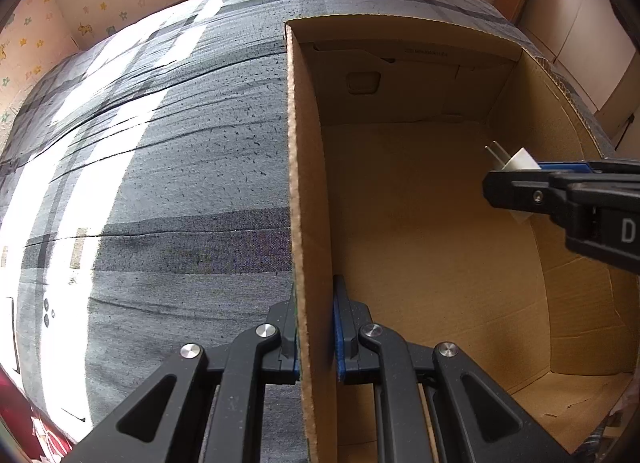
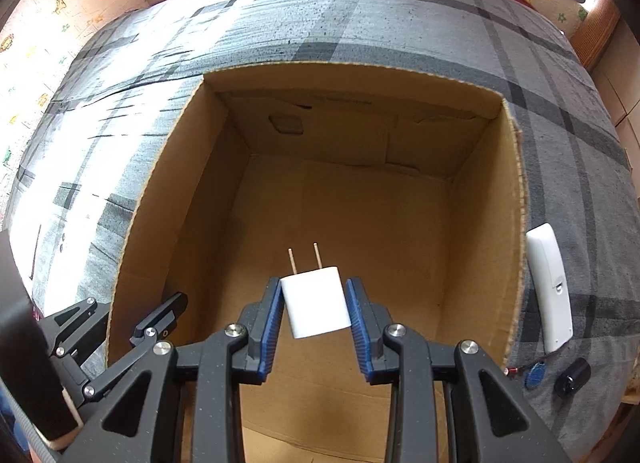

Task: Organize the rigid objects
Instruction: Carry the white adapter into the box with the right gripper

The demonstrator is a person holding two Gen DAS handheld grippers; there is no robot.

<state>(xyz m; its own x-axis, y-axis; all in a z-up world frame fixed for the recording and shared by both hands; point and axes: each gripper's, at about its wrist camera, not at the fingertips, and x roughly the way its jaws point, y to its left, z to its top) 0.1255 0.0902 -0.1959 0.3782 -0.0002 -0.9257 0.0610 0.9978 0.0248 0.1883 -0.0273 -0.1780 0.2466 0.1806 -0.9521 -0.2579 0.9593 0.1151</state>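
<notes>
**Charger held over open box; box wall pinched by other gripper**

The cardboard box (image 2: 360, 199) is taken as the landmark. It sits open-topped on a grey plaid bedcover (image 2: 360, 15), and no items are seen on its floor.

- Right gripper (image 2: 316, 305): clenched on a white plug-in charger (image 2: 316, 303). The charger is pinched on both sides by the blue pads (image 2: 271, 319), slightly tilted, with its two prongs pointed away from the camera toward the box's far wall. It is held in the air above the box interior, clear of the floor and walls.
- The same charger (image 1: 520, 159) is seen from the left wrist view near the box's right wall, gripped by the right gripper (image 1: 516, 179).
- Left gripper (image 1: 316, 327): clamped on the box's left wall, one finger outside and one inside, pads pressed against the cardboard edge. In the right wrist view it (image 2: 132, 327) is seen at the box's near left corner.
- Outside the box, just beside its right wall, a white remote control (image 2: 550, 287) is laid on the bedcover.
- Nearer the camera than the remote, a small black cylinder (image 2: 572, 377) and a small blue item with a red lead (image 2: 534, 373) are laid; the blue item cannot be identified.
</notes>
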